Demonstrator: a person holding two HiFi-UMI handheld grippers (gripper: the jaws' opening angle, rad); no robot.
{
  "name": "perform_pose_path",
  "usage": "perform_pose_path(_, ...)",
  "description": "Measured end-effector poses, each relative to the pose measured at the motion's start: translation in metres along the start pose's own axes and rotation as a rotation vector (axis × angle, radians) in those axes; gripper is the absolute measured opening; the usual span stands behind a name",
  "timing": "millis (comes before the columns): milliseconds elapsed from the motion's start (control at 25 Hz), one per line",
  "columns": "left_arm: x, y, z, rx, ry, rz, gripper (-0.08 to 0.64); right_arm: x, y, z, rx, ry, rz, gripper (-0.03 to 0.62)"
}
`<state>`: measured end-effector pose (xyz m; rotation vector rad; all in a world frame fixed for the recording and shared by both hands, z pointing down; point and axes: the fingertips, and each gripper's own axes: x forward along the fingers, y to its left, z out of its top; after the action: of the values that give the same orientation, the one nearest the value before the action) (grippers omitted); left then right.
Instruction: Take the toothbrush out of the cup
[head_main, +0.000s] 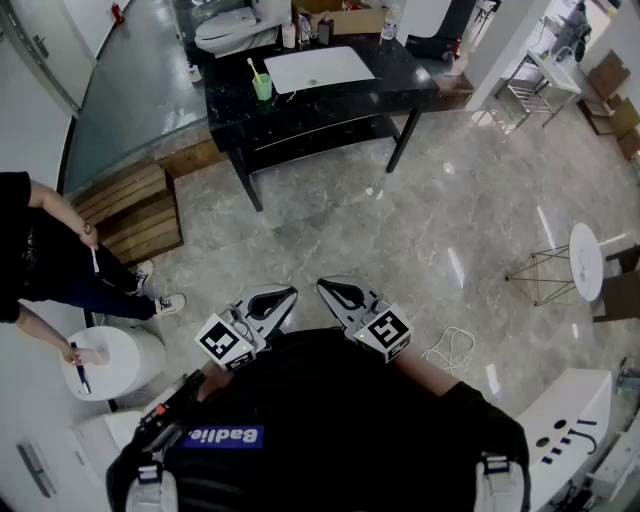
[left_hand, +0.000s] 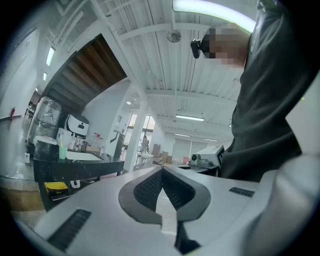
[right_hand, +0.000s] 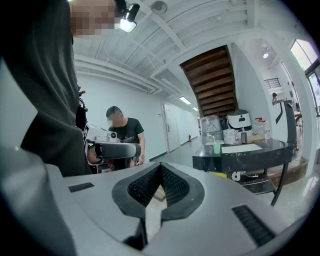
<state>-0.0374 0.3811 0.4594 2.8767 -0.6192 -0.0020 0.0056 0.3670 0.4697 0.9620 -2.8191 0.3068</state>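
A green cup (head_main: 262, 87) with a pale toothbrush (head_main: 253, 68) standing in it sits on the black washstand (head_main: 235, 105), left of the white basin (head_main: 318, 68), far across the floor. Both grippers are held close to my chest, well short of it. My left gripper (head_main: 277, 300) is shut with nothing in it, and its jaws meet tip to tip in the left gripper view (left_hand: 162, 170). My right gripper (head_main: 339, 293) is likewise shut and empty (right_hand: 161, 166). The cup shows small and distant in both gripper views (left_hand: 62, 151) (right_hand: 216, 148).
A person (head_main: 40, 250) stands at the left by a white round stand (head_main: 110, 362). Wooden steps (head_main: 130, 210) lie beside the washstand, and a toilet (head_main: 228, 28) stands behind it. A small white round table (head_main: 585, 260) and a loose cable (head_main: 452, 348) are on the marble floor to the right.
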Motion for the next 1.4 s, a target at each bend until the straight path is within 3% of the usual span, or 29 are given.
perform_pose_path(400,0.006,0.000,0.004,0.018,-0.009,0.002,0.009,-0.004,-0.006,0.002,-0.008,0.005,0.002,0.011)
perform_pose_path(840,0.032,0.001,0.009,0.010,-0.024,0.041,0.009,-0.009,-0.035,-0.001,-0.008,-0.030,0.059,0.012)
perform_pose_path(1400,0.106,0.003,0.002,-0.015,-0.038,0.173,0.009,-0.045,-0.105,-0.020,0.006,-0.004,0.167,0.011)
